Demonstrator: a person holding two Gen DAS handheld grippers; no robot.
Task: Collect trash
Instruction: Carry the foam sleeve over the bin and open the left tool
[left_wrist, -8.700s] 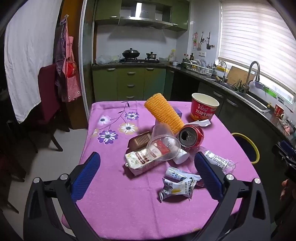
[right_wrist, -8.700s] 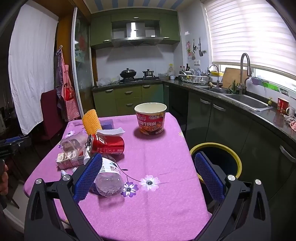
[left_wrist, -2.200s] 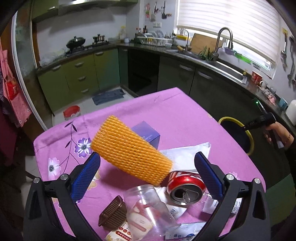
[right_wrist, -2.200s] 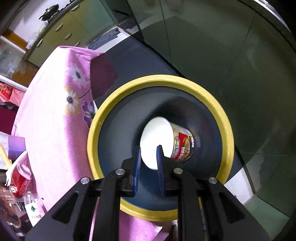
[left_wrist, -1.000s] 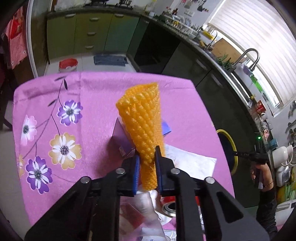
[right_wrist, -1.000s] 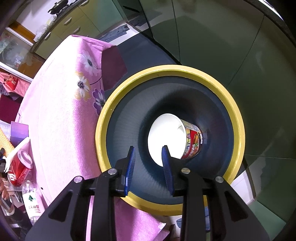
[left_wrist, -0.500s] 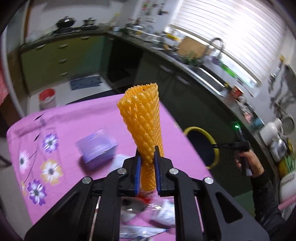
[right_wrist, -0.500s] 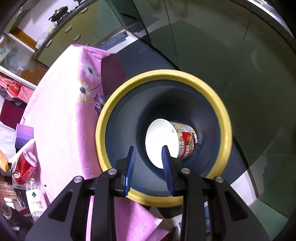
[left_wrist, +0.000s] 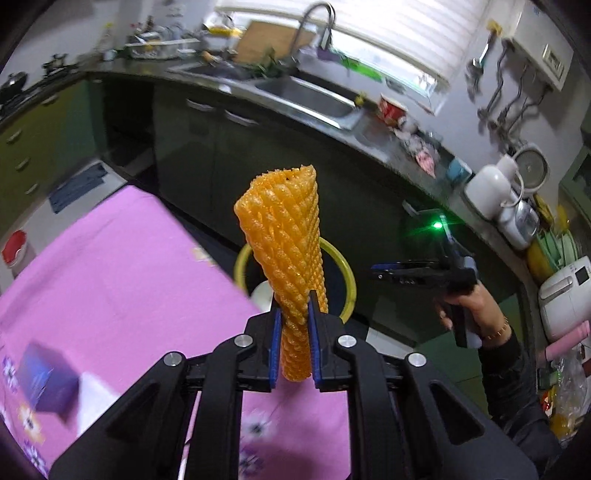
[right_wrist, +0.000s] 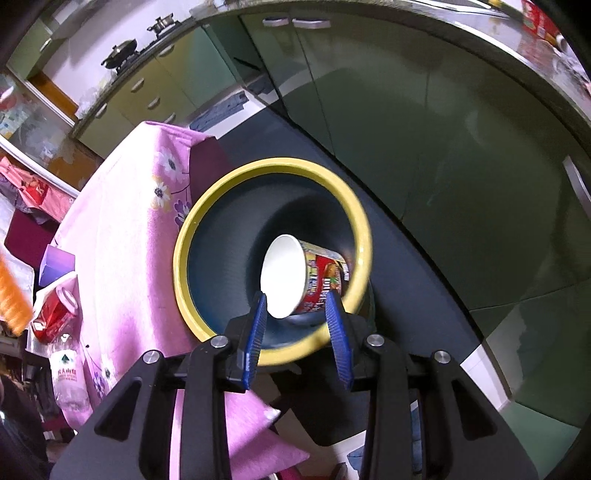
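My left gripper (left_wrist: 293, 314) is shut on an orange foam net sleeve (left_wrist: 284, 236) and holds it upright in the air, in line with the yellow-rimmed dark bin (left_wrist: 349, 284) beside the table. My right gripper (right_wrist: 297, 302) is open and empty, hovering over the same bin (right_wrist: 192, 236). A red-and-white noodle cup (right_wrist: 303, 278) lies on its side inside the bin. In the left wrist view, the right gripper (left_wrist: 376, 271) shows to the right of the bin, held by a hand.
The pink flowered tablecloth (right_wrist: 125, 236) covers the table left of the bin. On it are a red can (right_wrist: 55, 314), a clear water bottle (right_wrist: 70, 380), a purple box (right_wrist: 55, 264) and white paper. Dark cabinets (right_wrist: 424, 129) and a sink counter (left_wrist: 306, 99) stand beyond.
My left gripper has carried the orange sleeve away from the table's middle toward the bin. My right gripper has opened wider and lifted slightly above the bin.
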